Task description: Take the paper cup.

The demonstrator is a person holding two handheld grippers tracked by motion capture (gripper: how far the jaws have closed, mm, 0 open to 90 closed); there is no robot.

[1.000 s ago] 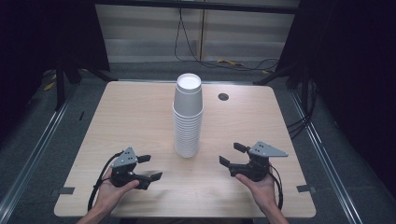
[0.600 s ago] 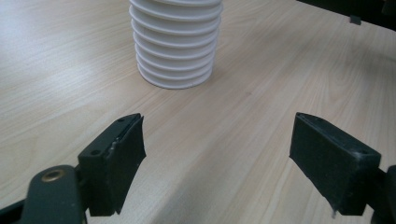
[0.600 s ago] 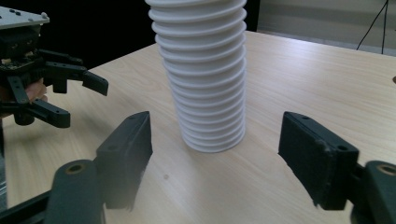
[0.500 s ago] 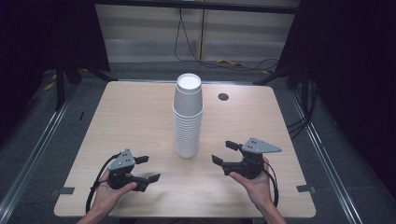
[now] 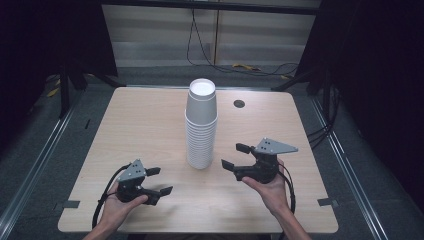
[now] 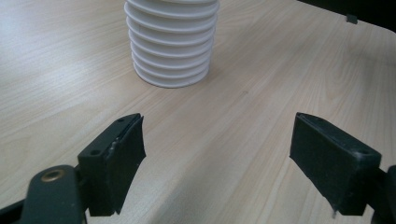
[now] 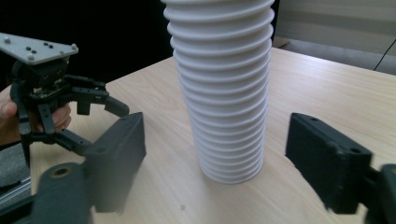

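Scene: a tall stack of white paper cups (image 5: 202,125) stands upright near the middle of the wooden bench (image 5: 140,130), rims down and nested. The person's two hands are at the near edge, one on each side of it.

Left gripper: the left gripper (image 5: 161,180) sits low by the near left of the bench, well short of the stack. Its fingers (image 6: 123,144) stand wide apart with nothing between them but bare wood. In the left gripper view the foot of the stack lies ahead and clear of them.

Right gripper: the right gripper (image 5: 233,156) is held above the bench just right of the stack and points at its lower half. Its fingers (image 7: 327,163) are spread wider than the cups and grip nothing. In the right gripper view the stack is framed between them but apart from both.

Step in hand: I judge this to be the approach. The right hand is lining up on the stack and no cup is gripped yet.

Top cup: the top cup (image 5: 201,95) looks to ride a little higher than the ones below, though from here I can't say how loosely it sits.

Next move: likely the right fingers go forward around the cups and close gently, since thin paper walls would crush under a hard squeeze. The left gripper probably needs to come in and steady the lower cups so the stack neither tips nor lifts whole.

Other: a small dark round hole (image 5: 239,104) sits in the bench top at the far right, well away from the work.
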